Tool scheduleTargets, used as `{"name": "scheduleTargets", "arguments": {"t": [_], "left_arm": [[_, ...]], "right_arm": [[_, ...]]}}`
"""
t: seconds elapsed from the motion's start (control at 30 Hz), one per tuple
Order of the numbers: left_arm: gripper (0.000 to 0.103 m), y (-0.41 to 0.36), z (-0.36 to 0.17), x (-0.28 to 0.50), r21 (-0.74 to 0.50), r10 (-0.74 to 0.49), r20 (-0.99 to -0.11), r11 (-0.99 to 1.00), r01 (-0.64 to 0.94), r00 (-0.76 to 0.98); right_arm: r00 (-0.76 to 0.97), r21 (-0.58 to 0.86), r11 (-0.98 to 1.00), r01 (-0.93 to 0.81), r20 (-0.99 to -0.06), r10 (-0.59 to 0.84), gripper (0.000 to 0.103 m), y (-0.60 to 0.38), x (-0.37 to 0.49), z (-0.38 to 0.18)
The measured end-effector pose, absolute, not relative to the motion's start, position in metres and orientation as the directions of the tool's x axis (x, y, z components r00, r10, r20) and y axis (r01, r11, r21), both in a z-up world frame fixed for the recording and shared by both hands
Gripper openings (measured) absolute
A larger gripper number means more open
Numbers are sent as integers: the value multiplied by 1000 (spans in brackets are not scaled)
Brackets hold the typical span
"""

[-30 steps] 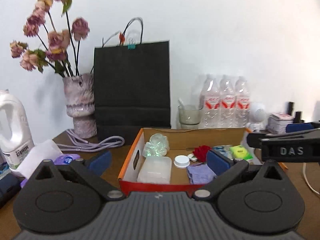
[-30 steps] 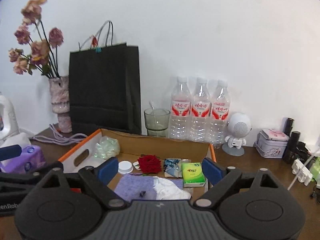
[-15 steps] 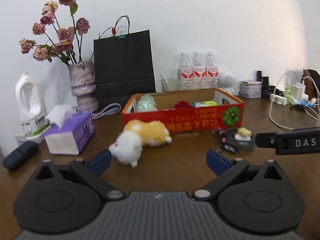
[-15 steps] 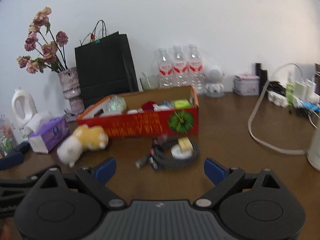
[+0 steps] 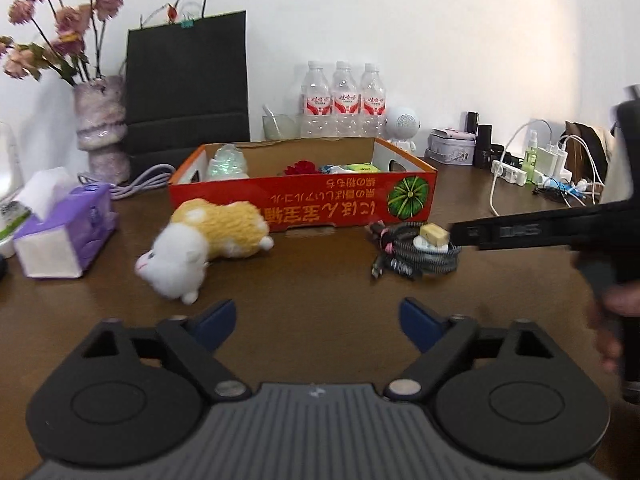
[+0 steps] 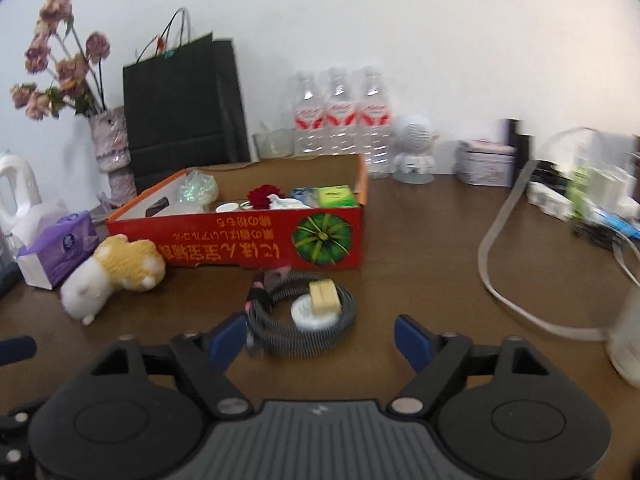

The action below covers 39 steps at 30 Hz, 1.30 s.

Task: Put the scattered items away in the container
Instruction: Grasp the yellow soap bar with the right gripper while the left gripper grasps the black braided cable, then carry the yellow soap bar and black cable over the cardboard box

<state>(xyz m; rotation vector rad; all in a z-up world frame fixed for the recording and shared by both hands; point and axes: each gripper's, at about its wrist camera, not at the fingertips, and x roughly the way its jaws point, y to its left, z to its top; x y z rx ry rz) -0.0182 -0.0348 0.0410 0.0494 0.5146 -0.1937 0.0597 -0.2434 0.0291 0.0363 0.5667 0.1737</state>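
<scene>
So, red cardboard box (image 5: 304, 204) sits mid-table on the brown table (image 5: 320, 280), long side facing the cameras, pumpkin print at its right end. Inside it: clear crinkly bag (image 6: 198, 190) at left, red rose (image 6: 262, 196), white cap (image 6: 228, 208), green tissue pack (image 6: 334, 196) toward the right.

Still outside the box: plush hamster (image 5: 208, 240), yellow and white, lying on its side just near the box's left front corner, head pointing near-left. Coiled cable (image 6: 304, 316) lies near the box's front right part, with a white round lid (image 6: 310, 312) inside the coil and a small yellow block (image 6: 324, 296) resting on top.

Right gripper (image 6: 320, 338) low over the table, jaws closing, blue pads either side of the near edge of the coil, left pad right beside the cable, not pressing that I can tell. Nothing gripped.

Left gripper (image 5: 316, 320) also closing, only bare table between its pads, hamster ahead and to its left, apart. A hand (image 5: 616, 320) on the right gripper's handle shows at right, blurred.

Around: purple tissue box (image 5: 68, 236) at left, vase with dried flowers (image 5: 100, 124), black paper bag (image 5: 186, 84) behind the box, three water bottles (image 5: 344, 100), white round figurine (image 5: 402, 126), power strip and chargers (image 5: 536, 168) far right.
</scene>
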Motion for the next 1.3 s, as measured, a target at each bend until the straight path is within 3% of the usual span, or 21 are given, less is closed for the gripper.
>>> {"name": "scheduleTargets", "arguments": {"t": [0.03,0.23,0.3,0.37,0.6,0.73,0.83,1.0,1.17,1.3], "left_arm": [[80,-37,42,-10,-5,-177,-495,979,202,851],[68,-43,47,30,-27,-193,-512,978,209,837],[64,-46,47,45,-54,-218,-526,973,224,822],[63,-52,43,63,-80,-248,-543,966,244,803],[71,-92,31,132,-169,-345,-639,935,312,687],[30,-107,19,156,-161,-317,-707,943,292,632],[21,-103,17,152,-181,-337,-697,937,300,632],[18,-96,28,132,-209,-341,-646,939,272,683],[18,-74,78,88,-259,-389,-504,920,295,771],[18,-47,104,44,-200,-299,-440,952,232,847]], "right_arm": [[828,62,985,-163,-534,171,75,-241,74,27],[777,-6,982,-191,-612,147,43,-231,128,7],[783,1,980,-199,-600,160,23,-234,126,2],[786,13,979,-204,-594,171,19,-236,125,4],[857,206,971,-119,-473,205,19,-276,115,21],[873,251,966,-64,-454,176,19,-293,115,23],[870,243,967,-72,-459,180,20,-290,114,24],[873,234,968,-93,-449,193,20,-284,108,27],[893,250,965,-82,-412,183,20,-291,101,33],[877,221,971,-96,-443,187,20,-282,102,26]]}}
